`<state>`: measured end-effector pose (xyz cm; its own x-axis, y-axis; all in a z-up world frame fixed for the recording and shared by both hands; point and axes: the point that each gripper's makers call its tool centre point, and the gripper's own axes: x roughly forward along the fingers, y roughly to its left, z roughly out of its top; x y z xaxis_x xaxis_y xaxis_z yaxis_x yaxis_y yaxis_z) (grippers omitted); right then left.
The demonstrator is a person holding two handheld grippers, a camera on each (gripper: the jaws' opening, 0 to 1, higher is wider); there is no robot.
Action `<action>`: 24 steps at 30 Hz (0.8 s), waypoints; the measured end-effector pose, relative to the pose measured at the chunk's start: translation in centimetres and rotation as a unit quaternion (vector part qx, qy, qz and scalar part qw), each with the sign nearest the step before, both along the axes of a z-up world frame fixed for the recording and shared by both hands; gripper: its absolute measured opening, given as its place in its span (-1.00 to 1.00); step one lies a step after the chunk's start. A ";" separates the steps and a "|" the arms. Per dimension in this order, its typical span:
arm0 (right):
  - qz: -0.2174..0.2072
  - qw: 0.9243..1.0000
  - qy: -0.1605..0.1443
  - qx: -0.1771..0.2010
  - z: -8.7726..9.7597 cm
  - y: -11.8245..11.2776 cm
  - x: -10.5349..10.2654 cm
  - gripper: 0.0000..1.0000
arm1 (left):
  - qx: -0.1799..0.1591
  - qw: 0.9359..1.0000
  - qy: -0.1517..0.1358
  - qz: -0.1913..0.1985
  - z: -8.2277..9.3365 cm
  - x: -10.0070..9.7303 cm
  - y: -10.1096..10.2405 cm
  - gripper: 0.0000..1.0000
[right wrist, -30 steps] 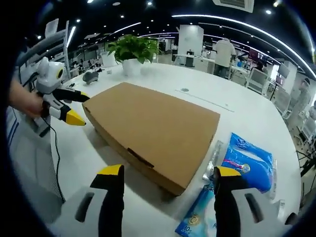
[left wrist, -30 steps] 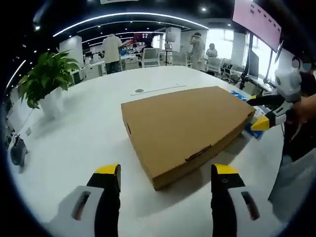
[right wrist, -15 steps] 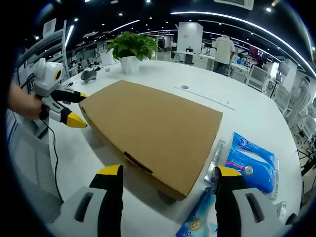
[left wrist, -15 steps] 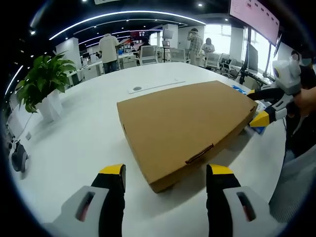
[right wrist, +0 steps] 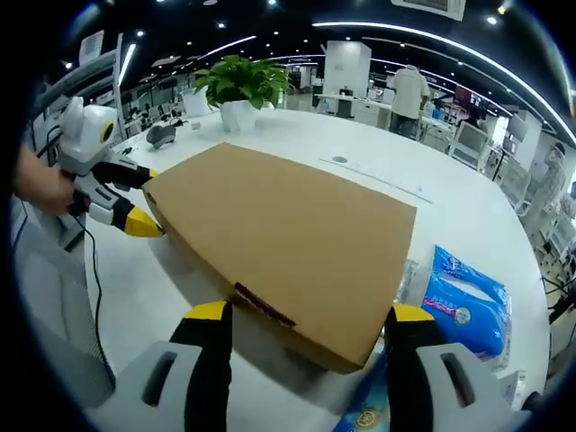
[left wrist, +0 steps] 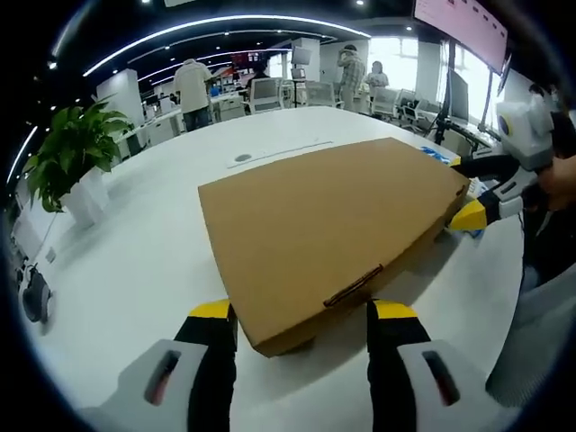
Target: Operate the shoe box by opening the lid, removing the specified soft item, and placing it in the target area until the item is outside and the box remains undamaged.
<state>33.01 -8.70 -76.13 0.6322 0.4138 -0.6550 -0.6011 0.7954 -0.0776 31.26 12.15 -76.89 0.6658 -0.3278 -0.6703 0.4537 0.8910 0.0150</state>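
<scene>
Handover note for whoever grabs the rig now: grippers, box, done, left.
Left gripper: open, empty, jaws astride one front corner of the box.
Right gripper: open, empty, jaws astride the other front corner.
Box: flat brown cardboard on the white table, lid shut, tab slot on the front edge, no damage visible.
Blue packs lie on the table at the box's right end.
Done: both grippers lined up at the front edge.
Left: lift the lid, take out the soft item (contents not visible), set it in the target area, which I cannot identify.
</scene>
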 end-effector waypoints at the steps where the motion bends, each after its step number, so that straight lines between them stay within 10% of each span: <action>1: -0.001 1.000 -0.001 0.002 0.0 -0.1 0.0 0.35 | -0.003 1.000 0.001 0.003 0.0 0.0 0.1 0.15; 24: -0.003 1.000 0.007 0.004 0.1 -0.9 -1.3 0.28 | 0.003 1.000 0.007 -0.009 0.1 -0.7 -0.2 0.15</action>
